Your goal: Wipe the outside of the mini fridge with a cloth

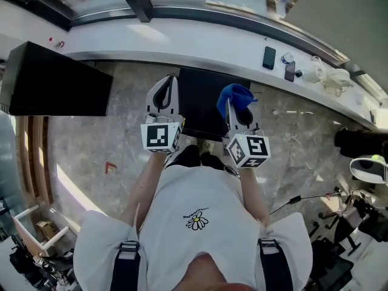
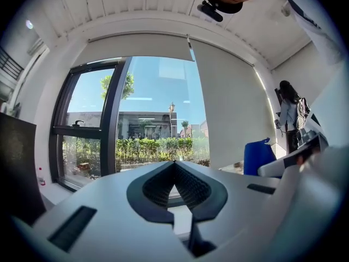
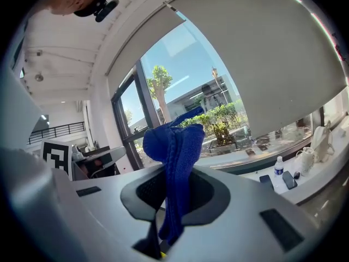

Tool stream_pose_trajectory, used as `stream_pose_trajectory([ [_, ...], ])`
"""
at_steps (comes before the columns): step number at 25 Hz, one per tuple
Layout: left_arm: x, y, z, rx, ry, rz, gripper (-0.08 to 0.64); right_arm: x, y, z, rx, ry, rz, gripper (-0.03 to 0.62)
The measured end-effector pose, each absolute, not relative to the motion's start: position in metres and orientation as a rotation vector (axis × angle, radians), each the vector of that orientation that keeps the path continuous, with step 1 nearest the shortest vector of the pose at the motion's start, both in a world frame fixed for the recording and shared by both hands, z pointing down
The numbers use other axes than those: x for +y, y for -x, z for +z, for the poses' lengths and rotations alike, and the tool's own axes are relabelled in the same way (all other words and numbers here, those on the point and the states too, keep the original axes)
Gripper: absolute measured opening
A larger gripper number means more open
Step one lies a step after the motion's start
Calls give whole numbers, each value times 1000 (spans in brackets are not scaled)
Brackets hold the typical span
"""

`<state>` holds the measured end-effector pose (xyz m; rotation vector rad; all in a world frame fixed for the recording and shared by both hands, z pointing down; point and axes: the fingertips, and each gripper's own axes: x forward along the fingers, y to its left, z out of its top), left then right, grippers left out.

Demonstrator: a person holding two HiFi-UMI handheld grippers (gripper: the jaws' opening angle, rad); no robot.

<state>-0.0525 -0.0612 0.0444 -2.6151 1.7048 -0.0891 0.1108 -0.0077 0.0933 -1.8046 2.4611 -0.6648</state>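
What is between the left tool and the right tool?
In the head view, only the black mini fridge shows between the left tool and the right tool.

Mini fridge (image 1: 203, 102) is showing only its dark top in the head view; sides & door aren't showing. Its L edge is going under the left gripper (image 1: 170, 83), its R part under the right gripper (image 1: 233, 111) & the blue cloth (image 1: 236, 94). In the right gripper view, the blue cloth's lower end is disappearing down btwn the jaws. Black box (image 1: 54, 80) is getting cut off at the view's left edge. Dark bits (image 1: 269, 57) on the white ledge (image 1: 182, 41) are looking too small to ID.
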Motion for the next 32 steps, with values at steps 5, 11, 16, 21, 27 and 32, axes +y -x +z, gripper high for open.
stream_pose_trajectory([
  [5,-72,47,50,1696,2643,-66,5,-21,-102,85,2479,1780,-660,75],
  [11,-99,65,91,1723,2669,-141,5,-61,-65,124,2559,1687,-797,75],
  [16,-126,115,195,1842,2694,-286,5,-114,-6,229,2588,1626,-999,75],
  [21,-155,141,298,1955,2694,-291,5,-181,37,360,2568,1627,-1187,75],
  [27,-173,149,363,2063,2690,-154,5,-235,75,467,2506,1580,-1480,75],
  [32,-158,159,408,2090,2722,-296,5,-248,91,510,2562,1642,-1551,75],
])
